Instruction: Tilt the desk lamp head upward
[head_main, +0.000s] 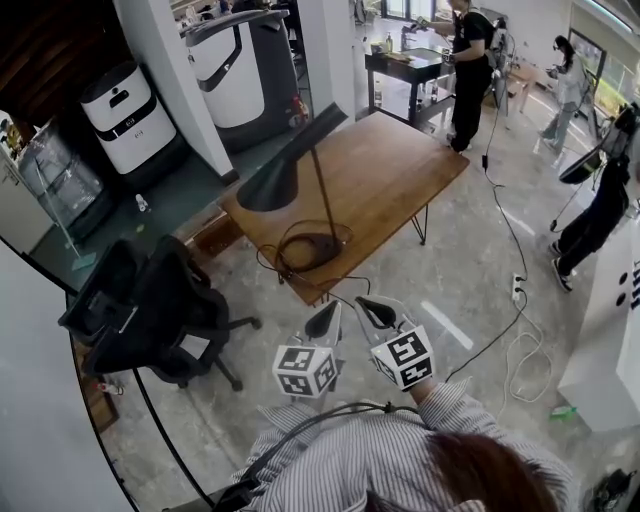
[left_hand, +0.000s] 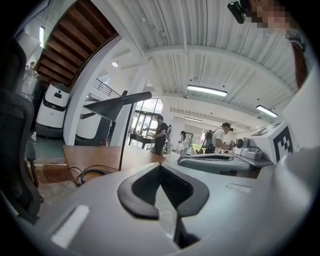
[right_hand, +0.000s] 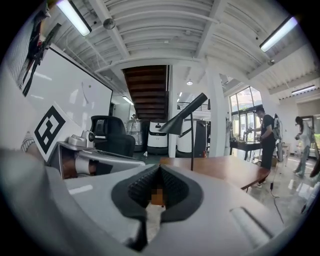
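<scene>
I am standing back from the desk (head_main: 400, 175) with both tools held close to my body over the floor, so I am judging the task to be at its approach stage. My left gripper (head_main: 330, 314) is showing its jaws clenched together on nothing, and my right gripper (head_main: 372, 308) is showing the same (each gripper view is looking past pressed-together pads at the room beyond).

The desk lamp (head_main: 318, 195) is standing on the near corner of the desk, well apart from both grippers. Its round base (head_main: 312, 247) is sitting inside a loop of cord (head_main: 345, 235), and its dark cone-shaped head (head_main: 285, 170) is sloping down toward my left, out past the desk edge.

I am reckoning that the next move calls for stepping in, opening one pair of jaws and bringing them to the head. The other pair may be needed on the stem or base, since the lamp could slide or tip.
</scene>
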